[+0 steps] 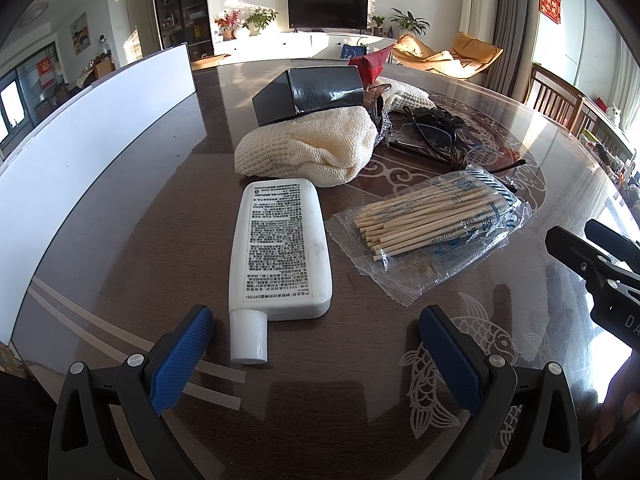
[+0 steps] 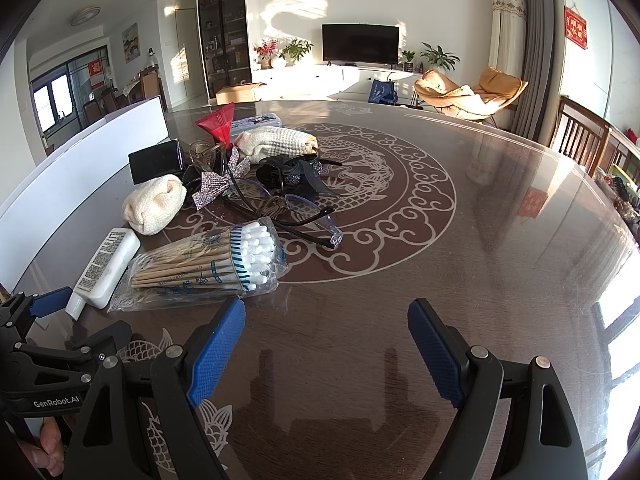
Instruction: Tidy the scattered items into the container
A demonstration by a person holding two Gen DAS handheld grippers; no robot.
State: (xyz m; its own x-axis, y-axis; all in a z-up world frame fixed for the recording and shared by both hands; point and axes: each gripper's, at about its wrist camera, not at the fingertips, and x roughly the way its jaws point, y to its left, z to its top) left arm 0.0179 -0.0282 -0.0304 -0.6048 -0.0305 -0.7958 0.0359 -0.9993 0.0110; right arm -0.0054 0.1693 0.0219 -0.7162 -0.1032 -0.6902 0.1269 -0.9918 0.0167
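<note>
A white sunscreen bottle [image 1: 280,248] lies on the dark table, cap toward me. My left gripper [image 1: 316,356] stands open just behind it, the cap [image 1: 248,336] near its left pad and untouched. Right of the bottle lies a clear bag of cotton swabs [image 1: 432,224] [image 2: 208,264]. Behind them sit a cream cloth [image 1: 312,148], a black box [image 1: 308,94] and glasses [image 2: 288,208]. The white container [image 1: 80,152] runs along the left. My right gripper [image 2: 326,350] is open over bare table, right of the swab bag.
Further back in the pile lie a red item [image 2: 218,122], a sparkly bow [image 2: 216,188] and a second cream cloth [image 2: 276,142]. The table [image 2: 500,220] has a patterned glossy top. Wooden chairs [image 2: 580,136] stand at its far right edge.
</note>
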